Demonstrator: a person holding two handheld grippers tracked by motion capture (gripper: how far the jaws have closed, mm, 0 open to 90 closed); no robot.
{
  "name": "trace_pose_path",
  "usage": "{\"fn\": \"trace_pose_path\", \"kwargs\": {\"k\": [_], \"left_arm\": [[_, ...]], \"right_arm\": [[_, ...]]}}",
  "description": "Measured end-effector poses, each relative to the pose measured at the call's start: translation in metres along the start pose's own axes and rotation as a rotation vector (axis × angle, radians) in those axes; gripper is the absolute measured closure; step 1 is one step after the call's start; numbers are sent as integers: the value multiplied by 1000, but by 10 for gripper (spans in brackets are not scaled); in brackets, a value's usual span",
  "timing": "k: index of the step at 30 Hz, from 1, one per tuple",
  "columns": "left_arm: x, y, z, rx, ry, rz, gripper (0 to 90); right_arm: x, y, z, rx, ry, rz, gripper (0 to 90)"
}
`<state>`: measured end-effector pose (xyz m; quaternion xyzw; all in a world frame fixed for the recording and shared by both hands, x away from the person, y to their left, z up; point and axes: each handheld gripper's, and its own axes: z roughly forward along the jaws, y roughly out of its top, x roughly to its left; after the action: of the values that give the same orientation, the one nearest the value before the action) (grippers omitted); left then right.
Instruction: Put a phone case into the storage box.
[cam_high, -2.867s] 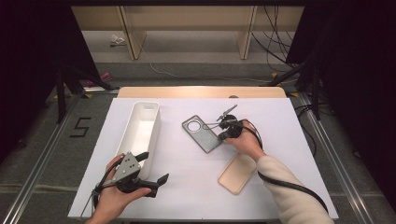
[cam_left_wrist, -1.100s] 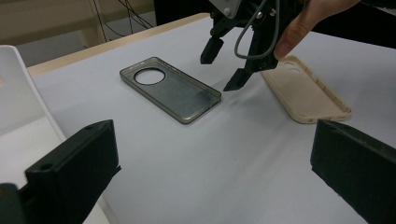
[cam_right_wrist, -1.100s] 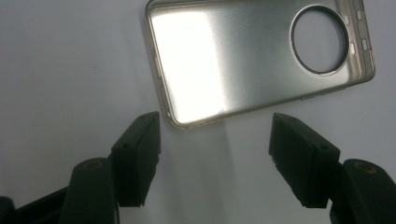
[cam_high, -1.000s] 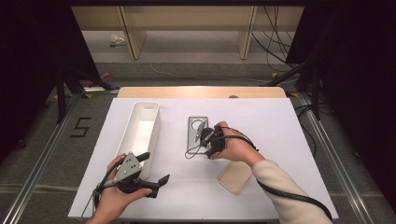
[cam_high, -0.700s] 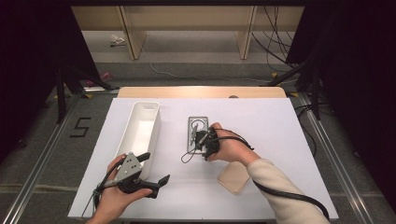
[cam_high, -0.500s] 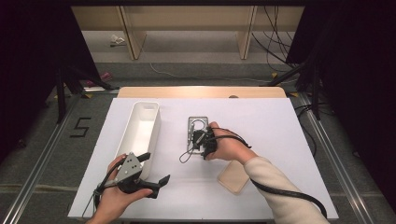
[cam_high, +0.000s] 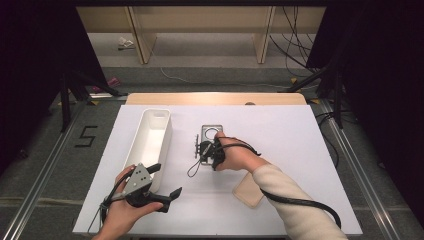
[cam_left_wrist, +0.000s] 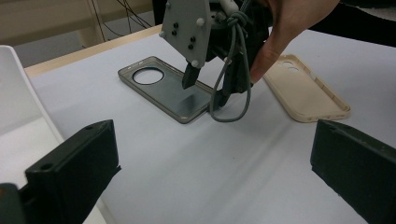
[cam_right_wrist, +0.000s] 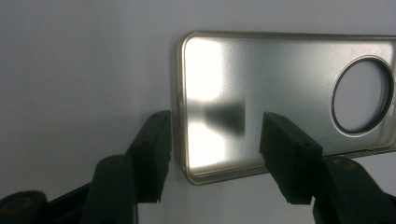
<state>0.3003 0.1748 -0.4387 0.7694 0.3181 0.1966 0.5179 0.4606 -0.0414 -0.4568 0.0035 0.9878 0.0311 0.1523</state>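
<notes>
Both tongs low, R tongs (cam_high: 201, 148) straddling grey case (cam_high: 211, 134) edge

Table lit from above, bkgd dark; strong glare on grey case (cam_right_wrist: 280, 98).

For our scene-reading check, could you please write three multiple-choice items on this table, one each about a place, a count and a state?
1. Where does the white bin lie relative to the grey phone case?
A. To its left
B. To its right
C. On top of it

2. How many phone cases lie on the table?
A. One
B. Two
C. Three

3. How do the right gripper's jaws stand?
A. Clamped on the beige case
B. Apart, astride the grey case's end
C. Inside the bin

Key: 1 A, high view shows it; 2 B, grey and beige; 3 B, gaps show beside both jaws.
</notes>
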Motion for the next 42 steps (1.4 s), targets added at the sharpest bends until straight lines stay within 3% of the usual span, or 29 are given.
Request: {"fn": "trace_pose_path", "kwargs": {"k": [8, 19, 35, 42], "left_arm": [[0, 0, 0, 2, -3, 0, 6], [-1, 0, 0, 4, -5, 2, 5], [-1, 0, 0, 4, -6, 1, 7], [0, 0, 0, 5, -7, 2, 7]], "right_arm": [[1, 8, 1, 17, 22, -49, 577], [4, 9, 1, 28, 76, -53, 760], [1, 10, 2, 25, 84, -41, 739], [1, 11, 1, 35, 89, -44, 774]]}}
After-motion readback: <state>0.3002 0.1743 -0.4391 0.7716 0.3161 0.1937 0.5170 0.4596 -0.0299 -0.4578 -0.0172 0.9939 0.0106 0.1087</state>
